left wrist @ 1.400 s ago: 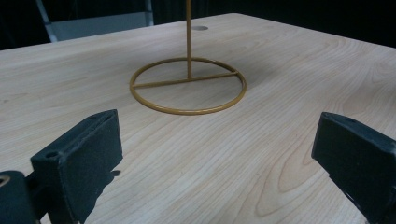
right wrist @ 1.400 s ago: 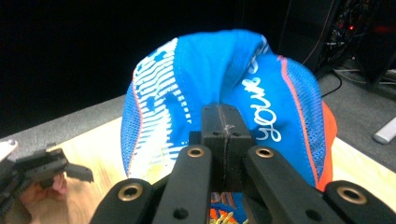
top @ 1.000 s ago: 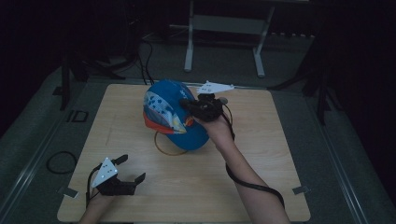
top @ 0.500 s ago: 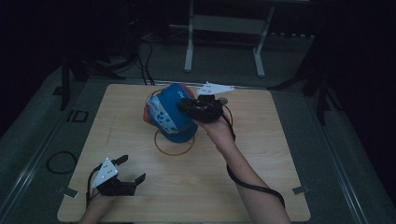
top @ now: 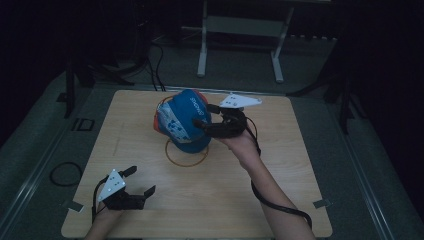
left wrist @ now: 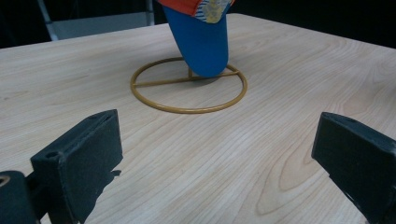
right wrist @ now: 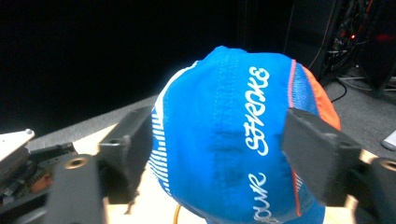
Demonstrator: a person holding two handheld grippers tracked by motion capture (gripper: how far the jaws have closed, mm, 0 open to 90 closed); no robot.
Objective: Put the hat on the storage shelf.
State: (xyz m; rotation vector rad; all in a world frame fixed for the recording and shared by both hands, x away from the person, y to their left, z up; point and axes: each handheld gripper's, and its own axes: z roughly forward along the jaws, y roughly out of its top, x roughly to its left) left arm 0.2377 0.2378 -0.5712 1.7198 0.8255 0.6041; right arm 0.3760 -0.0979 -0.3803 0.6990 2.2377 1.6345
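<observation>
My right gripper (top: pixel 202 120) has the blue cap (top: pixel 182 120) between its jaws, which press in on the crown from either side; in the right gripper view the black pads (right wrist: pixel 133 149) flank the blue panel with the white lettering, so I read this as a grip that holds. Over the last second the cap has come up and away from the middle of the table: a second ago it sat lower and fuller over the gold wire stand (top: pixel 186 152), and now it has tipped, its brim pointing down and its crown swung toward the far edge. The ring base of the stand is more exposed than before. From the left gripper view the brim (left wrist: pixel 201 42) hangs over the ring (left wrist: pixel 188 86), and I cannot tell for sure whether the brim tip touches the stand's upright or just hides it. My judgement is that the cap is partway off the stand but not yet clear of it, so the lift needs to carry on upward before any sideways move, or the stand could be dragged or tipped. My left gripper (top: pixel 131 187) has not shifted; it rests near the front left corner of the wooden table (top: pixel 280 180), jaws spread wide with nothing between them, well apart from the cap.
</observation>
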